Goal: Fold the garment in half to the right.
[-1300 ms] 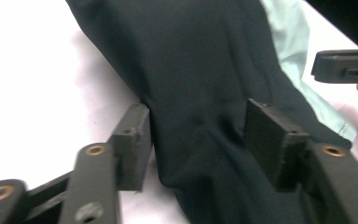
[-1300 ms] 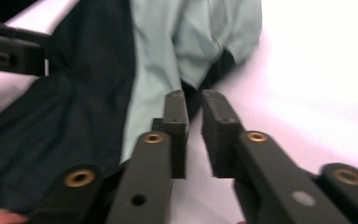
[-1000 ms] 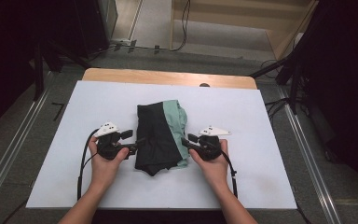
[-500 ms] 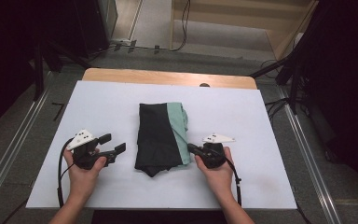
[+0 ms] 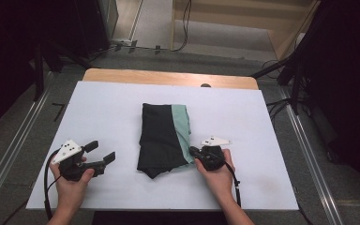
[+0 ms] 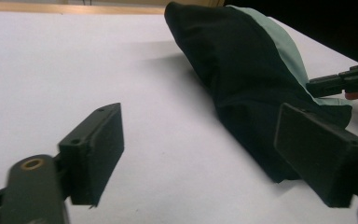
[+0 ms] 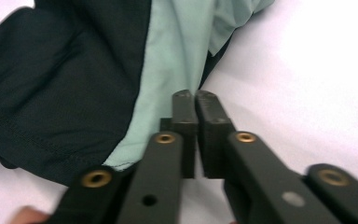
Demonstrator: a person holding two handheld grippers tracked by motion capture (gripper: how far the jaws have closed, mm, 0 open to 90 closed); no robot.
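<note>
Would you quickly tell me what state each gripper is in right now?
Left gripper: open, holding nothing, on the table apart from the folded garment.
Right gripper: jaws shut, at the garment's mint-green edge; whether cloth is pinched cannot be told.

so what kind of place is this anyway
Probably a lab or recording setup, not a home: a white-topped table holding one folded garment, dark screens around it, and cables trailing over the floor behind.

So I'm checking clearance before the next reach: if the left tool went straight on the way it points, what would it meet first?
Probably the near end of the folded black and mint garment. The open left tool points across bare white table toward it, though depth is hard to judge.
</note>
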